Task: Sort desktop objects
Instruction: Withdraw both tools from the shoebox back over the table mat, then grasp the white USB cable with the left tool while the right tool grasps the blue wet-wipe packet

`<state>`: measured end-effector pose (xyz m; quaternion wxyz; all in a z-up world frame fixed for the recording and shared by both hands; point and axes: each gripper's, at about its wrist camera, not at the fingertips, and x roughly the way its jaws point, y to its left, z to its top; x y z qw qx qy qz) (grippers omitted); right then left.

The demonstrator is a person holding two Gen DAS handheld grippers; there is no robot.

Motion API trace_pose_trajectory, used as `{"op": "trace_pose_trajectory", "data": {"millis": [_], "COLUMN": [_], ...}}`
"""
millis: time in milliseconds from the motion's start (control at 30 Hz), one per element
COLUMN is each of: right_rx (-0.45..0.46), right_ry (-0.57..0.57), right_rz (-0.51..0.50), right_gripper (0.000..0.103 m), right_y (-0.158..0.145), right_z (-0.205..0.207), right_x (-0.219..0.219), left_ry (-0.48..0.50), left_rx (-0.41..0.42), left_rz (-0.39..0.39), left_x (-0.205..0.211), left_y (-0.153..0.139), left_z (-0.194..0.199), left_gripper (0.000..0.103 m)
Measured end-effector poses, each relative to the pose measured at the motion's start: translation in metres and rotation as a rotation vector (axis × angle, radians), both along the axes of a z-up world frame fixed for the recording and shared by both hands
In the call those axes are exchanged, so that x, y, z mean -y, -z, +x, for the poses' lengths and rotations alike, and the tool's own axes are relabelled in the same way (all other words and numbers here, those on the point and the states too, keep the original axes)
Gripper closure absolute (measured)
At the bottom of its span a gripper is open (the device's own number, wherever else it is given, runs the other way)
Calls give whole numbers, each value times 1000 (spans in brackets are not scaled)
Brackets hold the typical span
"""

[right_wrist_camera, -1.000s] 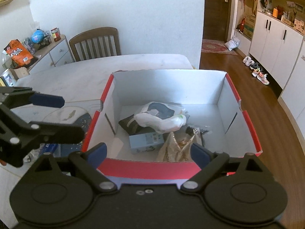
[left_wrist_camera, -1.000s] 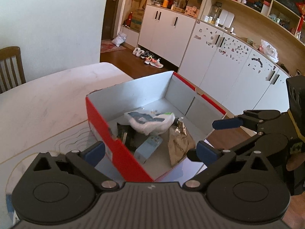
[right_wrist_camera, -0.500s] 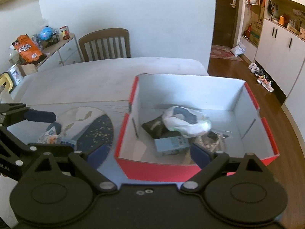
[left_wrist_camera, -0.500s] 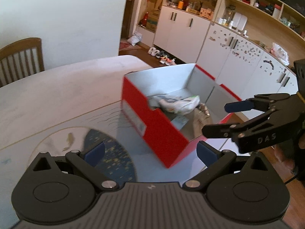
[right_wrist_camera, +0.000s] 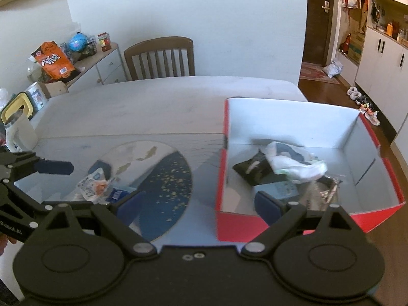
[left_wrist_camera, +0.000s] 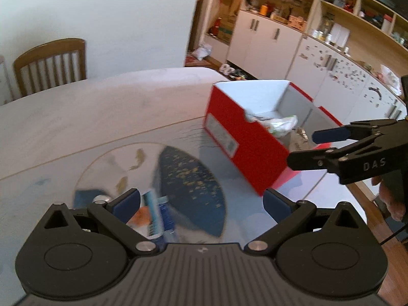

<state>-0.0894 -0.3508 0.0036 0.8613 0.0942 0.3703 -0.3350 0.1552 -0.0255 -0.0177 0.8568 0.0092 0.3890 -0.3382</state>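
Left wrist view: the left gripper [left_wrist_camera: 201, 200] spread wide, empty, above blurred packets [left_wrist_camera: 155, 216] on the table [left_wrist_camera: 76, 117]; red shoebox [left_wrist_camera: 244, 150] to its right.

Right wrist view: the right gripper [right_wrist_camera: 196, 204] (also wide, empty) near the shoebox, which holds a white bag [right_wrist_camera: 295, 163].

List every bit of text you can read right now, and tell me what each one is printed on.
"DAS": on the right hand-held gripper, seen from the left wrist.
"RobotAI", start cut off: on the left hand-held gripper, seen from the right wrist.
Large white characters on the orange snack bag: too small to read surely.
White label on the red box: blurred.
Packets on the table: print blurred.
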Motion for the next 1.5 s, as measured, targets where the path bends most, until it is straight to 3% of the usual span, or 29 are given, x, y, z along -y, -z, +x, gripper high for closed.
{"op": "trace_pose_trajectory", "data": {"millis": [733,1500], "right_rx": [-51,-120], "right_ry": [-106,-135], "right_rz": [58,80], "right_gripper": [10,11], "right_y": [52,112], "right_z": [62,109], "right_x": [-57,-68], "left_ry": [-52,-41], "left_rx": [-45,-128], "left_rz": [40,51], "left_x": [-74,-112], "left_y": [45,94], "left_z": [-9,-2], "left_gripper": [0,0]}}
